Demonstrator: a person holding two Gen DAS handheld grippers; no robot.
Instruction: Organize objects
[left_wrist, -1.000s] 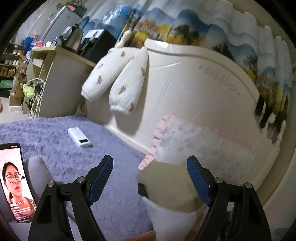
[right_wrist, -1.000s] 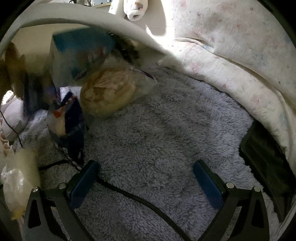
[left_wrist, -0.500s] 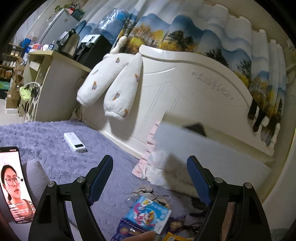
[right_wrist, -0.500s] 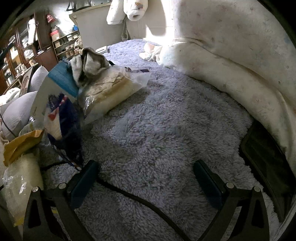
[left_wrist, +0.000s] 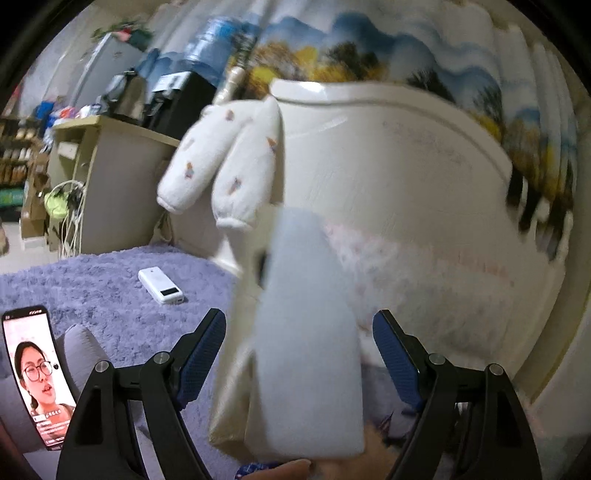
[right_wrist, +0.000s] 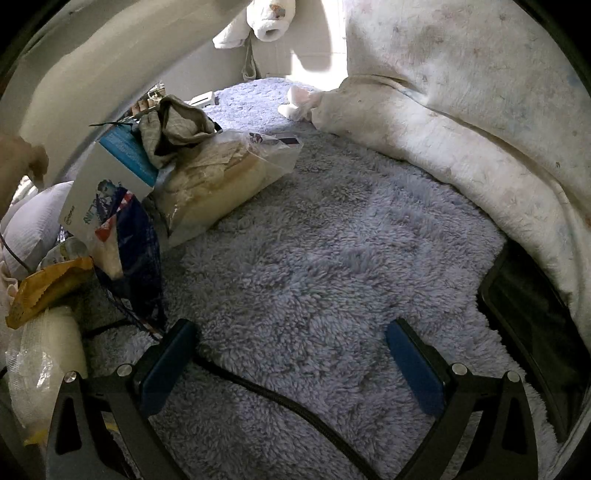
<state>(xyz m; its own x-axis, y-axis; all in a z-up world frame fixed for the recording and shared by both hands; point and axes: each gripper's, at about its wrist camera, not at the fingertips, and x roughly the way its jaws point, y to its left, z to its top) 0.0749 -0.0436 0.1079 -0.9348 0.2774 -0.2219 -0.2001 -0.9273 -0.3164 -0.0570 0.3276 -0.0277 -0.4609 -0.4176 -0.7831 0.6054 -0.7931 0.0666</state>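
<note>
Upended since a moment ago, the pale bin (left_wrist: 306, 354) now hangs blurred between the wide-open left gripper (left_wrist: 299, 332), nothing visible inside. Its spilled box (right_wrist: 110, 184) and bread bag (right_wrist: 221, 181) lie on the blanket's (right_wrist: 332, 258) left edge; the right gripper (right_wrist: 291, 350) gapes empty.

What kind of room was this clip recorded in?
Most likely a bedroom in a lived-in home. A white headboard rises behind a fluffy purple blanket, a pillow lies along the edge of it, and a cluttered desk stands beside the bed.
</note>
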